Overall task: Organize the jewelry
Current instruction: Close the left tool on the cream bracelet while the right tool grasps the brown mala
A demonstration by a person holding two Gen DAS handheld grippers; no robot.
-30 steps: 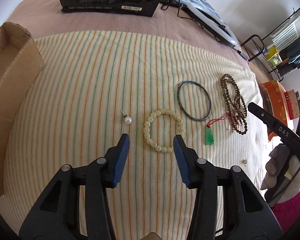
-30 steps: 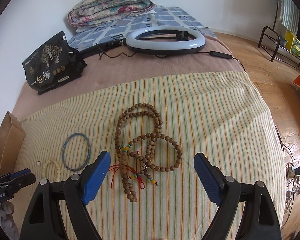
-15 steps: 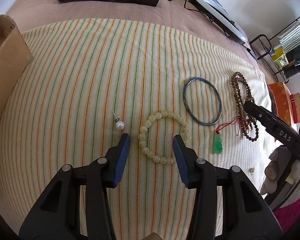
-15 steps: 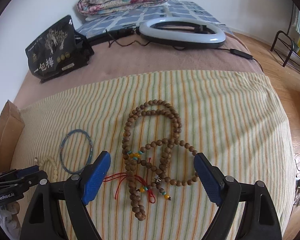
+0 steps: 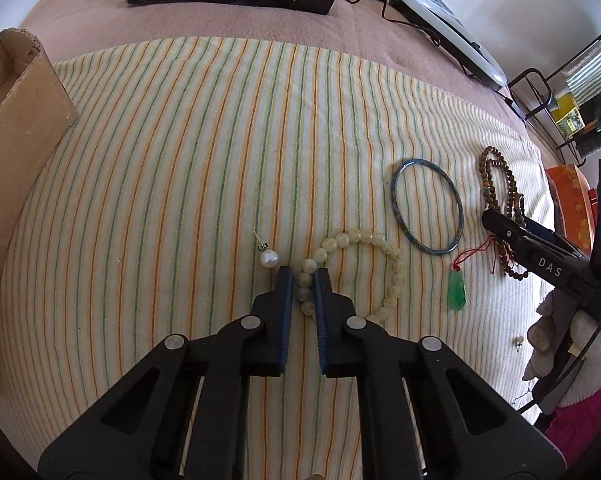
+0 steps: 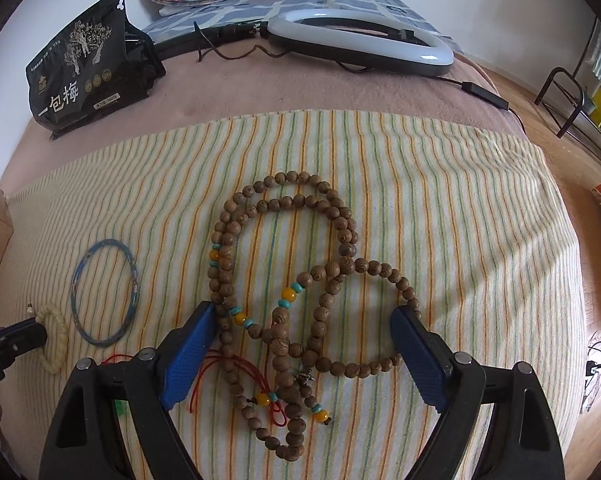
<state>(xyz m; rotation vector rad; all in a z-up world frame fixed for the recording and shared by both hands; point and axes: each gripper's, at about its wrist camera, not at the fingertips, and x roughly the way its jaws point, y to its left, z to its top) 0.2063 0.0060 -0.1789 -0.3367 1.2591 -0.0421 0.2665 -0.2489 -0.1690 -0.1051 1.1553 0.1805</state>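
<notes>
My left gripper (image 5: 303, 276) is shut on the left side of a pale bead bracelet (image 5: 394, 258) that lies on the striped cloth (image 5: 180, 160). A pearl earring (image 5: 269, 258) lies just left of the left finger. A blue bangle (image 5: 428, 206) and a green jade pendant (image 5: 457, 290) on a red cord lie to the right. My right gripper (image 6: 302, 334) is open low over a long brown wooden bead necklace (image 6: 300, 280), its fingers astride the lower loops. The bangle (image 6: 102, 290) and the bracelet (image 6: 54, 338) also show at the left of the right wrist view.
A cardboard box (image 5: 12, 128) stands at the cloth's left edge. A black snack bag (image 6: 82, 64) and a ring light (image 6: 360, 40) with its cable lie at the back. A small stud earring (image 5: 519, 340) lies on the cloth's near right. The floor drops off to the right.
My left gripper moved forward and down onto the pale bracelet and closed on its left side. My right gripper moved forward and lower over the wooden necklace, still open.
</notes>
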